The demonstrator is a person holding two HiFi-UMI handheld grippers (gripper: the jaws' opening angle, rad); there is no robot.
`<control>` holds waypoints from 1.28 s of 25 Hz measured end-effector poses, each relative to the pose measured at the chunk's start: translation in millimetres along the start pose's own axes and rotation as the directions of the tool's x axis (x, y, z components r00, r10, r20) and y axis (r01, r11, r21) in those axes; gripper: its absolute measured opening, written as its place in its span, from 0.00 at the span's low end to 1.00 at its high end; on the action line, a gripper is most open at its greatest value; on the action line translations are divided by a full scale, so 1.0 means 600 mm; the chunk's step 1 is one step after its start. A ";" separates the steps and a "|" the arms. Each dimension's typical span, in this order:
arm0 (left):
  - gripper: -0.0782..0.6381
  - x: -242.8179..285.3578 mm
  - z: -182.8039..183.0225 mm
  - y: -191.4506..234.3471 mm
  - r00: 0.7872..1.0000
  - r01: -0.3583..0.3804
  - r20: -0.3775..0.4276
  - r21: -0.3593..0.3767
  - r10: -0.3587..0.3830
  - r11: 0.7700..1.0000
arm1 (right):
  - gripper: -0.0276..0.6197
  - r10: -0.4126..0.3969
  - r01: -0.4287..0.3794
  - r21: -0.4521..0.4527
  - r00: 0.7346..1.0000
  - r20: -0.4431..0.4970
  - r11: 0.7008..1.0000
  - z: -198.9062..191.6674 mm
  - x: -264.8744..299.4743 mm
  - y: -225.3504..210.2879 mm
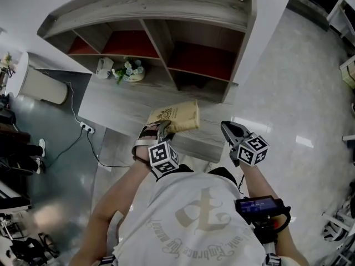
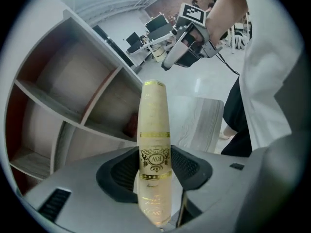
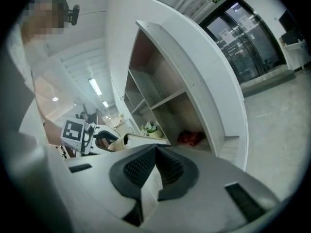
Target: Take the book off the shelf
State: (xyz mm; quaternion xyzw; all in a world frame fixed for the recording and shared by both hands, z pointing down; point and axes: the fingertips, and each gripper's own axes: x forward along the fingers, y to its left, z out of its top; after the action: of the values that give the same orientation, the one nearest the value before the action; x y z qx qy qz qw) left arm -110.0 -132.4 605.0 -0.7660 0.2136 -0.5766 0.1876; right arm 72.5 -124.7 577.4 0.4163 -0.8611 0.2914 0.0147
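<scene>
Shelf: a big grey wooden shelf with red back walls [image 1: 166, 21]. It has open boxes inside, and the ones in view have no books in them.
Table top: a long grey wooden table top [image 1: 119, 101] that sticks out along the front of the shelf.
Book: a cream book with gold curly print [image 1: 176, 116]. It is out of the shelf, in front of it, over the front part of the table top. Its spine [image 2: 154, 140] stands up between the left tool's two pads. I cannot tell if it touches the table top.
Left gripper: the grey two-jaw tool with a marker cube [image 1: 162, 131] is in front of the shelf. Its jaws are partly apart and squeeze the book from both sides.
Right gripper: the other grey two-jaw tool with a marker cube [image 1: 229, 129] is just beside the book, also in front of the shelf. Its jaws [image 3: 155, 149] meet at the tips and hold nothing.
Flowers: a small bunch of white and green flowers [image 1: 130, 70] sits on the table top, right at the foot of the shelf.
Red thing: a small crumpled red thing [image 3: 191, 138] lies in a bottom box of the shelf.
</scene>
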 end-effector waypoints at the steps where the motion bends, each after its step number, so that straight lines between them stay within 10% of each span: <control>1: 0.40 0.004 -0.004 -0.007 0.999 0.036 -0.002 -0.033 -0.036 0.999 | 0.05 -0.001 0.001 0.002 1.000 -0.001 1.000 -0.001 0.000 -0.001; 9: 0.40 0.027 -0.004 -0.031 0.957 0.289 0.061 -0.305 -0.284 0.908 | 0.05 0.000 0.000 0.019 1.000 0.001 1.000 -0.012 0.002 -0.005; 18: 0.41 0.065 0.024 -0.025 0.864 0.480 0.127 -0.500 -0.487 0.721 | 0.05 -0.040 0.040 0.043 0.999 0.017 0.998 -0.013 -0.012 -0.030; 32: 0.41 0.130 0.050 -0.017 0.822 0.522 0.060 -0.474 -0.566 0.709 | 0.05 -0.108 0.106 0.070 0.994 0.035 0.992 -0.008 -0.031 -0.064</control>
State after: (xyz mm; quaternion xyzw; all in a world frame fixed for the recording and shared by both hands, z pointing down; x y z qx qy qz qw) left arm -61.0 -165.2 665.1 -0.7897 0.1197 -0.5702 -0.1921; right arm 111.3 -127.5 595.1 0.4677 -0.8273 0.3111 -0.0004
